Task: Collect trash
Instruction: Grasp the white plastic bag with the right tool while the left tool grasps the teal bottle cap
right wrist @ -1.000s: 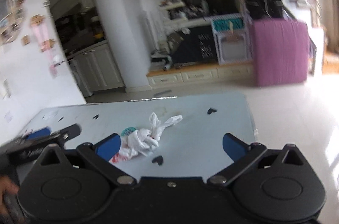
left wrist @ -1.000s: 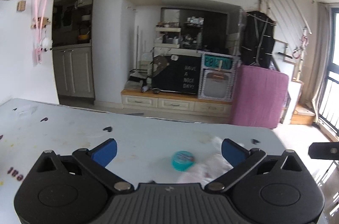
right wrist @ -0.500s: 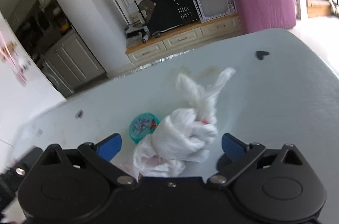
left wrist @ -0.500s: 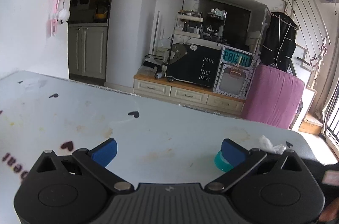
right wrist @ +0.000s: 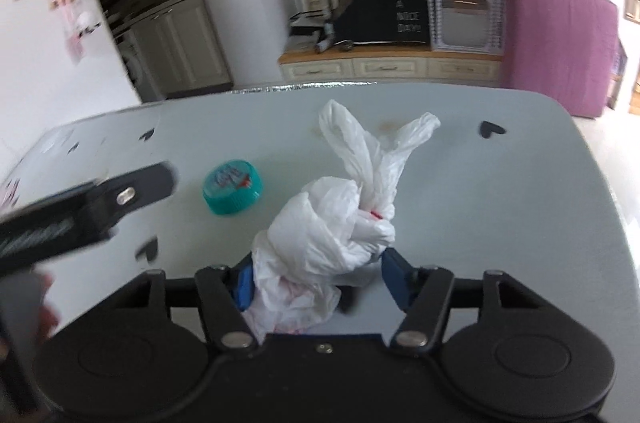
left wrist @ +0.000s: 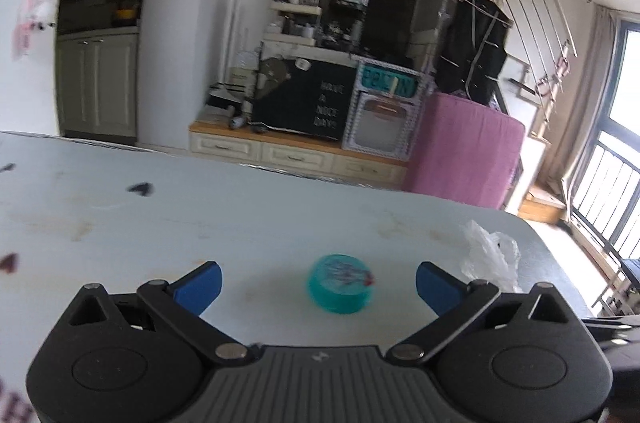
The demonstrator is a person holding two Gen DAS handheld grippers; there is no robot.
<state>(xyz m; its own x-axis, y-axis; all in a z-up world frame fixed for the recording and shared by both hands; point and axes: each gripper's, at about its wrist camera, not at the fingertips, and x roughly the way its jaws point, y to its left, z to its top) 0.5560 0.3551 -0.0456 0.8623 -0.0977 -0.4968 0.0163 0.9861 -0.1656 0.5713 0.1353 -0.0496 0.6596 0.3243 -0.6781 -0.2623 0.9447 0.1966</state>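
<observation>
Fingers (right wrist: 394, 277) of my right gripper (right wrist: 316, 275) have just been closing and now pinch the knotted white plastic bag (right wrist: 332, 219), which lies on the pale blue surface (right wrist: 500, 191). On my left gripper (left wrist: 318, 283) the fingers (left wrist: 198, 285) stand wide apart with nothing held, the teal cap (left wrist: 340, 283) on the surface just ahead between them. Small black hearts (right wrist: 490, 130) and brownish stains mark that top. Beyond it are cream cabinets (left wrist: 96, 83), a blackboard sign (left wrist: 304, 99) and a pink cover (left wrist: 464, 151)
</observation>
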